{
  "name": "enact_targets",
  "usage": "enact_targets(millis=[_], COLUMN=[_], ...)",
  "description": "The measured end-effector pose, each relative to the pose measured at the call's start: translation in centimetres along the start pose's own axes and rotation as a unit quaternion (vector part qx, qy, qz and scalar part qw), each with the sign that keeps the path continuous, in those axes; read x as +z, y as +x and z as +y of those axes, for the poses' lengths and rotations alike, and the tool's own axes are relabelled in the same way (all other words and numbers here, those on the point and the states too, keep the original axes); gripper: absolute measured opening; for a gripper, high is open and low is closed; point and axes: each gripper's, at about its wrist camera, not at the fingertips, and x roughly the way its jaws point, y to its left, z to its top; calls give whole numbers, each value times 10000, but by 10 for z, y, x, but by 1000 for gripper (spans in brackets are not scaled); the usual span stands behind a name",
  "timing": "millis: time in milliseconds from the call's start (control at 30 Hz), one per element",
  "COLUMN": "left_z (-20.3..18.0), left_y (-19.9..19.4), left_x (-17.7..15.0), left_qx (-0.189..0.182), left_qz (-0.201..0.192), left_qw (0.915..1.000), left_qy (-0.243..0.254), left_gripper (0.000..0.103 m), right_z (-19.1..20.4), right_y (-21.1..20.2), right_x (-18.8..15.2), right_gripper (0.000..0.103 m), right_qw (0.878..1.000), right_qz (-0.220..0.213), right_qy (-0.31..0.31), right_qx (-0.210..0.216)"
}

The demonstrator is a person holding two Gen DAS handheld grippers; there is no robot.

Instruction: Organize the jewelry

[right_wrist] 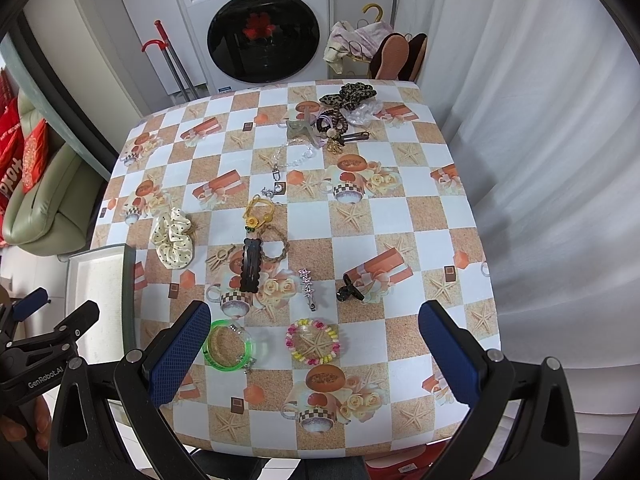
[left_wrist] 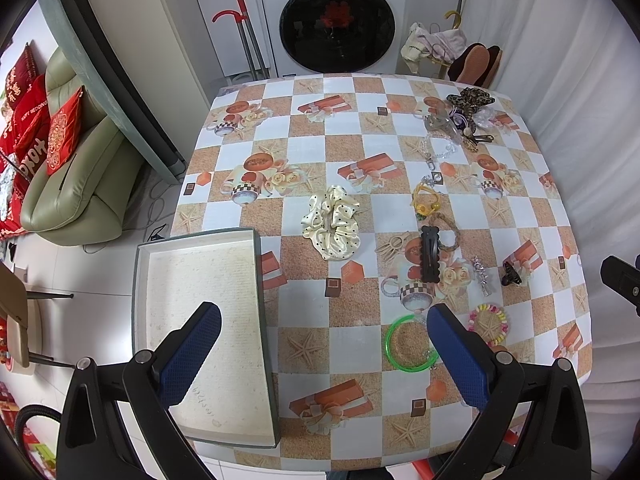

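An empty grey tray [left_wrist: 140, 304] sits at the table's near left corner; its edge shows in the right wrist view [right_wrist: 128, 292]. My left gripper [left_wrist: 324, 356] is open and empty, hovering over the tray's right rim. My right gripper [right_wrist: 316, 356] is open and empty above the bead bracelet [right_wrist: 313, 341]. Near it lie a green bangle [right_wrist: 228, 346], a black hair clip [right_wrist: 251, 265], a cream scrunchie [right_wrist: 173, 243], a silver star clip [right_wrist: 309, 288] and a black claw clip [right_wrist: 349, 289]. The scrunchie [left_wrist: 332, 222] and bangle [left_wrist: 408, 342] also show in the left wrist view.
More pieces lie farther back: a yellow charm [right_wrist: 256, 212], a rope ring [right_wrist: 276, 245], a clear bead chain [right_wrist: 290, 156] and a pile with a leopard bow [right_wrist: 352, 96]. A washing machine [right_wrist: 256, 28] stands beyond the table, a sofa [left_wrist: 76, 176] to the left.
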Motion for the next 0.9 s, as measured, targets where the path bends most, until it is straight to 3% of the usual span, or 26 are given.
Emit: enact_targets(millis=[233, 400, 667, 900], left_z=[4, 9, -1, -11], left_y=[5, 29, 90, 155], left_x=[-2, -1, 34, 66], left_qx=[-14, -120, -108, -5], left_qz=[73, 263, 430, 478], left_qw=[10000, 9996, 9990, 9987], left_qy=[4, 32, 80, 180], left_gripper=[103, 103, 103, 103], right_z=[1, 0, 6, 25], right_y=[6, 31, 113, 194], right_x=[-4, 0, 36, 69], right_gripper=[103, 103, 103, 96], right_qw=[9999, 9990, 9931, 9869], right_qz=[117, 416, 1033, 1401], right_qy=[18, 90, 280, 373], right_qx=[19, 141, 482, 708])
